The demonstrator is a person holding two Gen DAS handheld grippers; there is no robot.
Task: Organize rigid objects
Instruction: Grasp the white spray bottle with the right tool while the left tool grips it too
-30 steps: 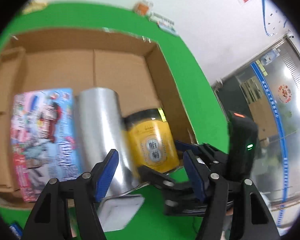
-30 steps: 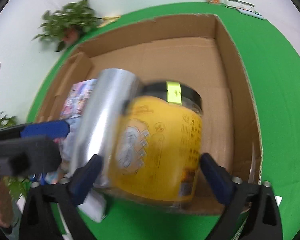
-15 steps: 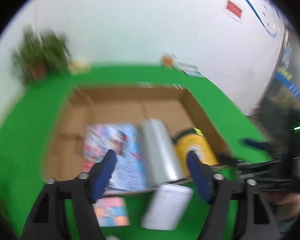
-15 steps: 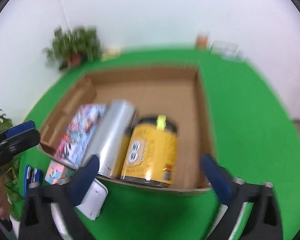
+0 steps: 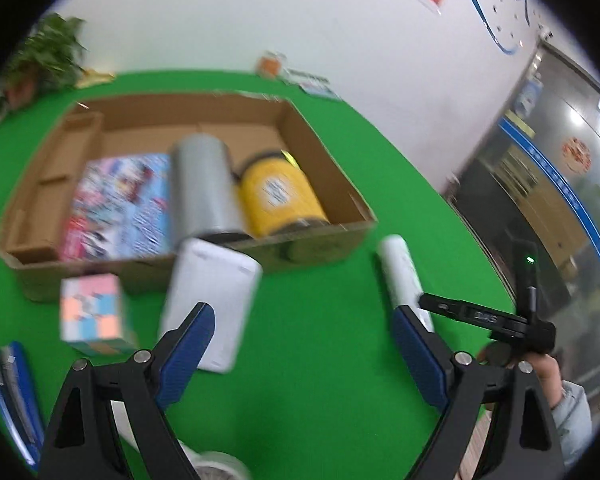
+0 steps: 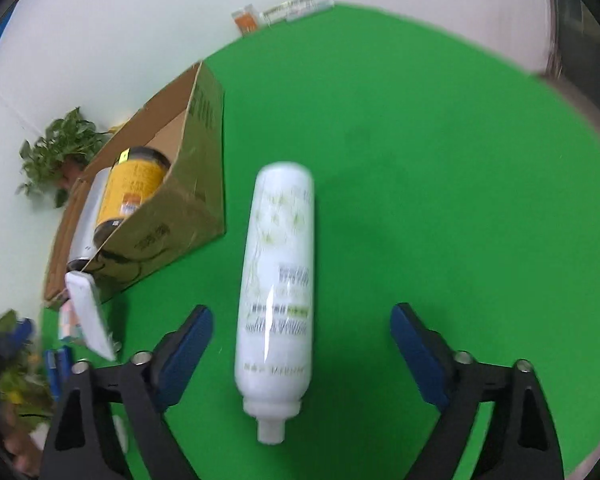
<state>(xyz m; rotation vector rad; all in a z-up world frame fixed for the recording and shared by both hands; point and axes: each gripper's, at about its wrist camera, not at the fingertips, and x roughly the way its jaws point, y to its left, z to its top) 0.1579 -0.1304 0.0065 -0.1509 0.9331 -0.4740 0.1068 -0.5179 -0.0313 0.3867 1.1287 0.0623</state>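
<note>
- Green table (image 6: 440,152) – it spreads under and ahead of both tools, bare to the right of the right gripper.
- Cardboard box (image 5: 332,236) – ahead of the left gripper, lying open-topped; from the right gripper it sits ahead and to the left, one corner towards the tool.
- Inside the box, side by side: a colourful printed pack (image 5: 120,204) on the left, a silver cylinder (image 5: 202,188) in the middle, a yellow jar (image 5: 278,196) on the right with its dark lid pointing away from the left tool.
- White bottle (image 6: 278,280) – lying on its side on the green, between the right gripper's spread fingers but touched by neither, its neck towards the tool. From the left gripper it lies ahead and to the right, just beyond the right-hand finger.
- White flat case (image 5: 212,300) – just ahead of the left gripper's left finger, its far end against the box's near wall.
- Pastel chequered box (image 5: 92,308) – left of that case, near the box front.
- Blue stapler-like item (image 5: 8,396) – at the far left, beside the left tool.
- Left gripper (image 5: 300,354) – jaws wide apart and just been opening, nothing between them.
- Right gripper (image 6: 300,350) – jaws wide but just been closing in, the bottle between them, not yet pressed.
</note>
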